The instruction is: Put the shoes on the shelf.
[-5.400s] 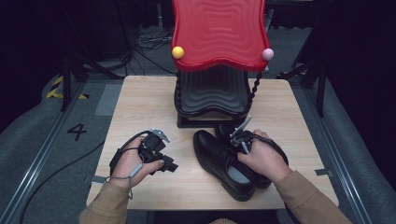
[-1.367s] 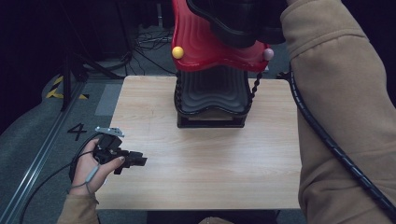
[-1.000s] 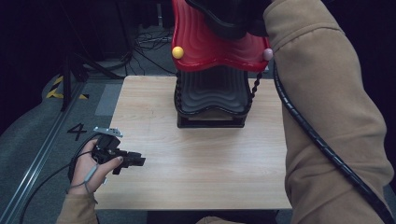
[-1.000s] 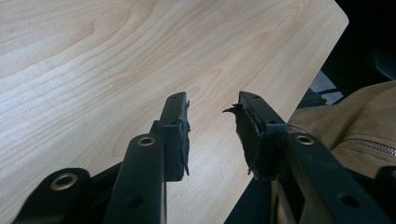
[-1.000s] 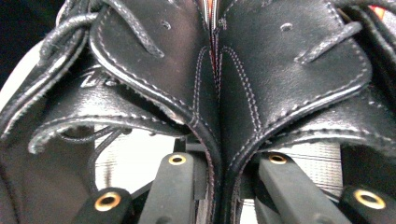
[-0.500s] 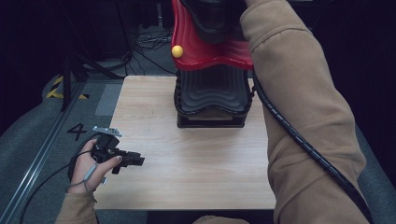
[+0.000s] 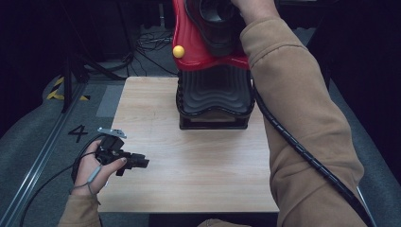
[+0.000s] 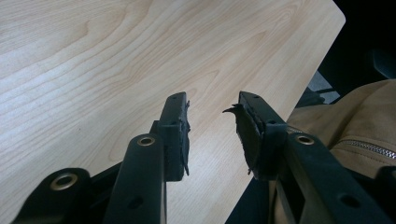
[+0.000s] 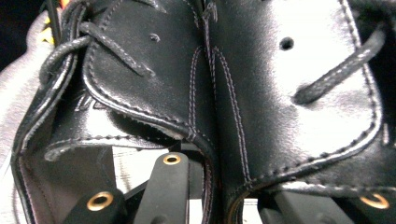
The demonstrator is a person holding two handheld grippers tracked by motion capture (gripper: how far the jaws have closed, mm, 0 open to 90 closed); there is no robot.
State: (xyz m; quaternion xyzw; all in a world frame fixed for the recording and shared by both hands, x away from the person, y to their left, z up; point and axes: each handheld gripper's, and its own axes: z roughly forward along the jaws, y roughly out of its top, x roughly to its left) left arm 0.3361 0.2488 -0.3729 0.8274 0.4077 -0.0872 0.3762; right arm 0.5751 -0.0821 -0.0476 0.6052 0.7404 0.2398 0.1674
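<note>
Two black leather lace-up shoes lie side by side, and my right gripper is shut on their touching inner walls, one jaw inside each shoe. In the high view a black shoe sits over the red top shelf of the shoe rack, with the person's right hand and tan sleeve reaching up to it. Whether the shoes rest on the shelf I cannot tell. My left gripper is held low over the table's front left; its jaws stand open with nothing between them.
The rack's black lower shelf stands on the far middle of the wooden table. A yellow ball caps the red shelf's left corner. The right gripper's cable hangs along the sleeve. Grey floor with cables lies beyond.
The right arm has swung left and come down, bringing the shoes lower onto the red shelf. The left hand and its gripper have kept still.
</note>
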